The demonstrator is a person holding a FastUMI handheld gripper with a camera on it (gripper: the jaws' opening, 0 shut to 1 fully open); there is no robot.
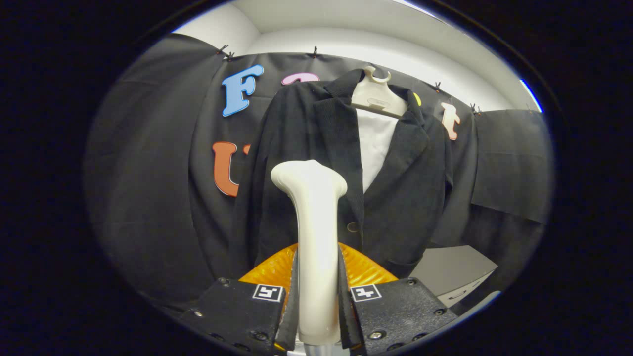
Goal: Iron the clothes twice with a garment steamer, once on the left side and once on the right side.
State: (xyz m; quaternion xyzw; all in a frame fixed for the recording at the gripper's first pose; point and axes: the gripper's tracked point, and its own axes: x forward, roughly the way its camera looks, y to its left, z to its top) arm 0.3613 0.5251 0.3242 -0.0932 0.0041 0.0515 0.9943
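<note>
The steamer (315,237) is clamped between both fingers of the gripper (316,316) at the lower centre of the frame, its white head raised toward the jacket (306,148). The dark jacket is hung on a pale hanger (376,96) at the upper centre, over a white shirt (375,141).

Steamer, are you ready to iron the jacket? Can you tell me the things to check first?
1. Grip: gripper fingers shut on the steamer handle. Ok.
2. Steamer upright, head toward the cloth. Ok.
3. Jacket hangs on its hanger, front facing us. Ok.
4. Head touching the jacket's front panel, beside the button? Cannot tell.
5. Steam coming out? Cannot tell.
6. Which side was ironed already? Cannot tell.
</note>
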